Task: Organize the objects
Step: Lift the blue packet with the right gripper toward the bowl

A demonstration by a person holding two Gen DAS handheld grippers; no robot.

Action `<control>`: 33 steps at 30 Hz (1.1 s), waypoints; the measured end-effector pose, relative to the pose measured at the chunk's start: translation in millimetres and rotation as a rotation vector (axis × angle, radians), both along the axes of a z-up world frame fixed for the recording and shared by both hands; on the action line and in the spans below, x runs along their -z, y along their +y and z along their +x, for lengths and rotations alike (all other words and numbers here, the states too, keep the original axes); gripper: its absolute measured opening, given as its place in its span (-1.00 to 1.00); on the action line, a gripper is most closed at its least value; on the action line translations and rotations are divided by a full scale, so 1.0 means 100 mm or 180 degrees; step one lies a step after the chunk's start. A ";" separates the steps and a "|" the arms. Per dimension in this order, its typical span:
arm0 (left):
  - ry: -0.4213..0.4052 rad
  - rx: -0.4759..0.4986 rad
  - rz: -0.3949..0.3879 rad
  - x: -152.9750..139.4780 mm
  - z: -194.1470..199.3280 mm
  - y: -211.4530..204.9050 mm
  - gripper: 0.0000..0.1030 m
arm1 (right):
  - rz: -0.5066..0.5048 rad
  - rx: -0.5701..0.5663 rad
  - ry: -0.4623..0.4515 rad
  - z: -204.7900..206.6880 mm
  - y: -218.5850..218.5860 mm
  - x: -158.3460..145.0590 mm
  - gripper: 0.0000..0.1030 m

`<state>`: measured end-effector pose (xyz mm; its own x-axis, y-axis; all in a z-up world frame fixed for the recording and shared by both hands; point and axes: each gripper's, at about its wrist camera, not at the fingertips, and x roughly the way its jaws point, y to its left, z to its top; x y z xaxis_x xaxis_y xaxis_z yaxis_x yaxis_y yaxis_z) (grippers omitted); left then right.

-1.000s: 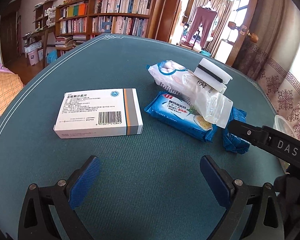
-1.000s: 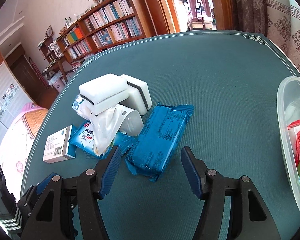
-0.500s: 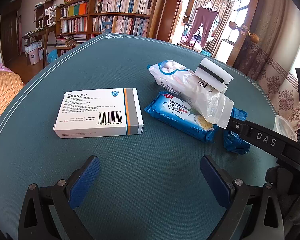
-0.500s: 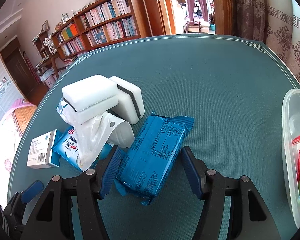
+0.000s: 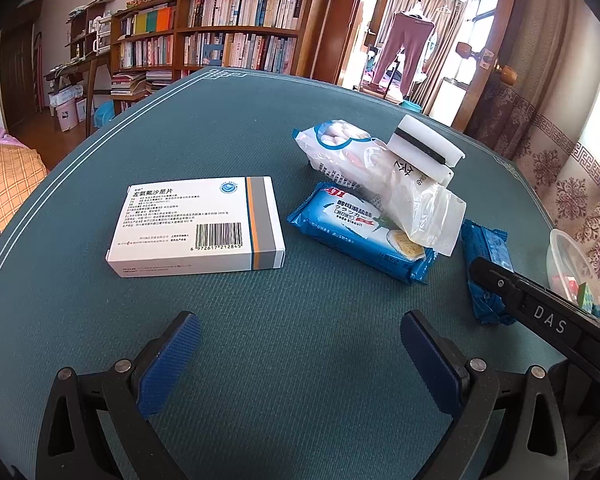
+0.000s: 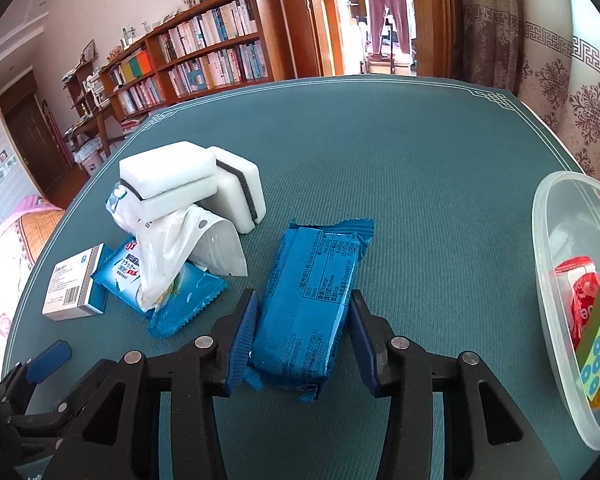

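A dark blue snack packet [image 6: 312,280] lies on the teal table [image 6: 400,168]. My right gripper [image 6: 304,300] straddles it. Its jaws are closing, and both blue pads touch the packet's long sides. In the left wrist view the same packet [image 5: 484,248] lies at the right, with one black finger of the right gripper [image 5: 500,284] across it. My left gripper [image 5: 300,320] hovers open over bare table with nothing between its pads. A white medicine box [image 5: 196,228] lies just ahead of it.
A light blue biscuit packet [image 5: 360,232], a crumpled clear bag [image 5: 380,168] and two white sponges [image 6: 168,176] [image 6: 240,188] are heaped left of the dark packet. A clear plastic tub [image 6: 548,240] holding a red item and a dotted block stands at the right edge.
The right gripper slid forward around the dark blue packet and its jaws narrowed onto the packet's sides. The left gripper kept still.
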<state>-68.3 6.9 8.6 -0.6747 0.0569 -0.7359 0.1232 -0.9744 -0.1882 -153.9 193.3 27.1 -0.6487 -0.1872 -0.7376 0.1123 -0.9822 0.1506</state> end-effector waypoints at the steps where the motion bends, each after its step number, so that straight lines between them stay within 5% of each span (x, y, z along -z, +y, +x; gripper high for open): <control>1: 0.0006 0.0015 -0.0008 0.00 0.00 0.01 0.99 | -0.0007 0.0009 0.0006 0.03 0.02 0.00 -0.11; 12: -0.0033 0.0105 -0.0042 -0.09 -0.10 0.08 0.98 | -0.0176 0.0077 0.0080 0.31 0.21 0.04 -0.11; 20: 0.0284 0.0255 -0.0377 -0.45 -0.33 0.23 0.98 | -0.0291 0.0067 0.0086 0.31 0.27 0.05 -0.11; 33: 0.0409 0.0659 -0.0704 -0.57 -0.81 0.56 0.98 | -0.0367 0.0060 0.0089 0.31 0.30 0.05 -0.11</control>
